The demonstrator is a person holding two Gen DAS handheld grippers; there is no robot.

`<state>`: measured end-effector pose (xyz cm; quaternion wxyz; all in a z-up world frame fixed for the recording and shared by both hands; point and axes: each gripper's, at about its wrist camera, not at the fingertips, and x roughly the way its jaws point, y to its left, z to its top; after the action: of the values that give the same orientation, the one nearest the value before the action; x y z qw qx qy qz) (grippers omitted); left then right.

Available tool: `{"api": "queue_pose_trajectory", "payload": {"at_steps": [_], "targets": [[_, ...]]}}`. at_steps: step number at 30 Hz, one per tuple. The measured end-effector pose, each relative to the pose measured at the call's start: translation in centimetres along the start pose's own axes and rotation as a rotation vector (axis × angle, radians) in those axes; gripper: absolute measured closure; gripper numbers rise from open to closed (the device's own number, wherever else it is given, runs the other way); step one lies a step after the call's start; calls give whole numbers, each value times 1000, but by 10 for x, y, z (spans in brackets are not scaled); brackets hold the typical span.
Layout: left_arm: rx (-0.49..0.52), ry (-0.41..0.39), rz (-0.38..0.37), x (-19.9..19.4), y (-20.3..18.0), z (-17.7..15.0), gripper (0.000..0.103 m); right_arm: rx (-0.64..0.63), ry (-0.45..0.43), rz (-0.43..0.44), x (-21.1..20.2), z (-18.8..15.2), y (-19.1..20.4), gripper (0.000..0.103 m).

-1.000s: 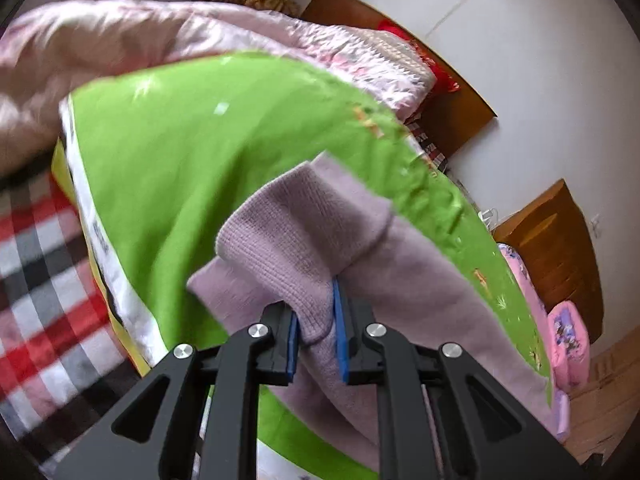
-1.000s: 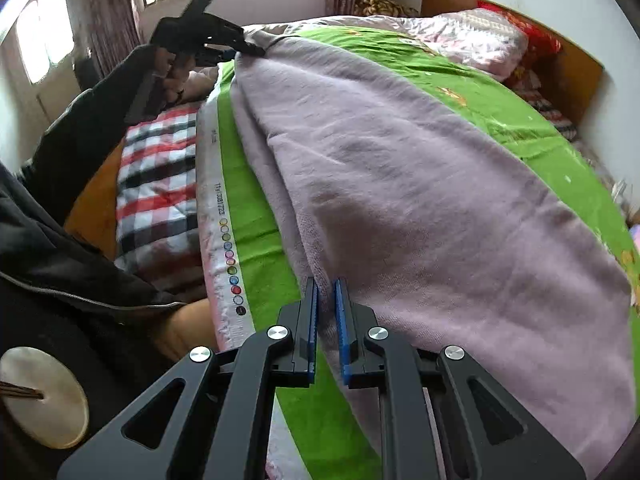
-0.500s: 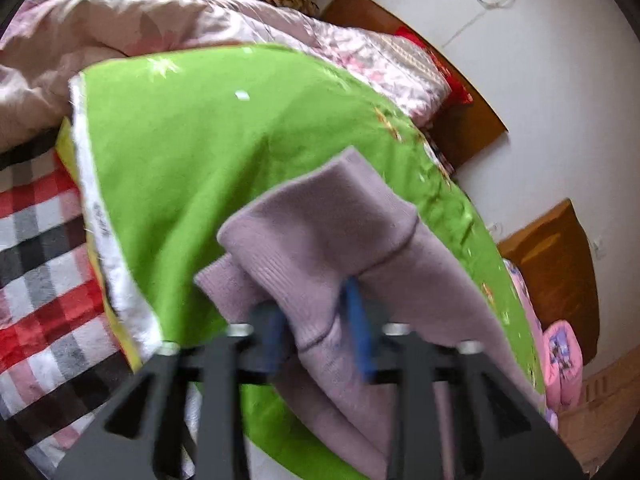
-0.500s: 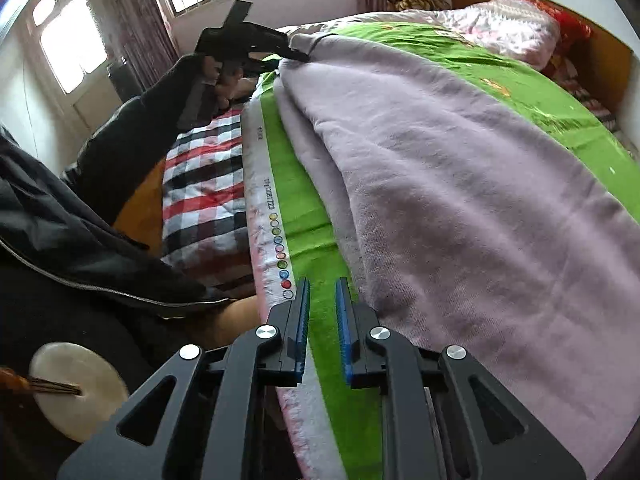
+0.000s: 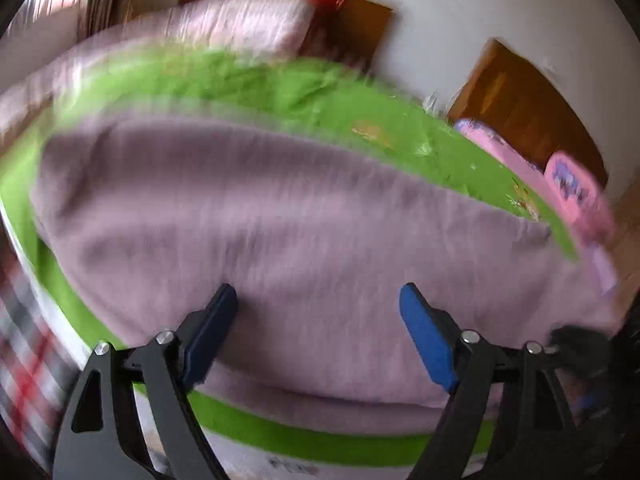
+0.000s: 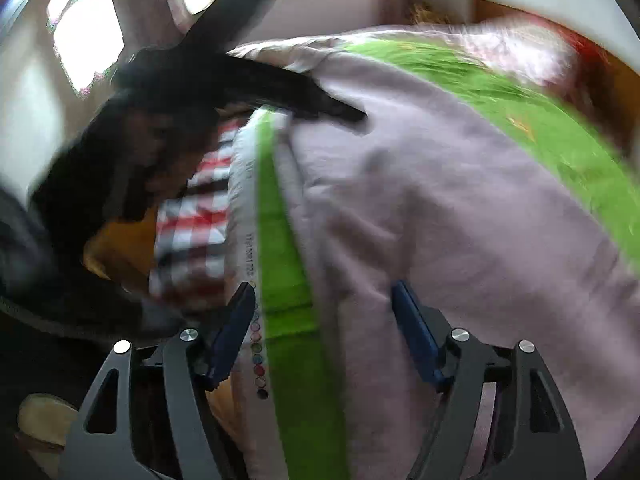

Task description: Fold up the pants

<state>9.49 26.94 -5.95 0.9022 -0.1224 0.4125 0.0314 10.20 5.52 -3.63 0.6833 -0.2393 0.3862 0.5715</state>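
Both tools have just been opening – L gripper (image 5: pixel 318 336) shows its blue pads spread wide w/ nothing pinched, only the mauve pants (image 5: pixel 304 232) lying flat beyond them. R gripper (image 6: pixel 324 332) is likewise spread, jaws straddling the green sheet (image 6: pixel 288 280) edge and the pants' near hem, pads not pressing on cloth.

Pants lie spread across the green sheet on the bed, near edge running along the sheet's border, close to the white selvedge strip (image 6: pixel 244 216). Both views are motion-blurred, so fine creases are hard to read.

Judgement: a fold looks just laid down and released; next grab prob. needs a fresh hold on the fabric.

Risks from here:
- R jaws sit over sheet + pants edge together – closing there could pinch the sheet along w/ the pants and drag bedding into the fold.
- Thick, soft knit may spring back open now it's let go.
- L tool shows dark in R view, right over the pants' far end; a hasty pass could snag and skew the layers.
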Motion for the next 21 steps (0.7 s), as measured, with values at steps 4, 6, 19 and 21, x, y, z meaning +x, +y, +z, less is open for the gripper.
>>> {"api": "queue_pose_trajectory", "payload": {"at_steps": [4, 6, 19, 21], "targets": [[-13, 11, 54, -10, -2, 7, 21, 38, -84, 37, -24, 19, -21, 32], [-37, 5, 31, -17, 5, 15, 20, 50, -123, 59, -29, 28, -26, 32], [-313, -33, 151, -40, 95, 7, 19, 53, -71, 274, 8, 62, -37, 23], [-476, -62, 132, -46, 134, -1, 19, 47, 16, 369, 31, 58, -32, 22]]}}
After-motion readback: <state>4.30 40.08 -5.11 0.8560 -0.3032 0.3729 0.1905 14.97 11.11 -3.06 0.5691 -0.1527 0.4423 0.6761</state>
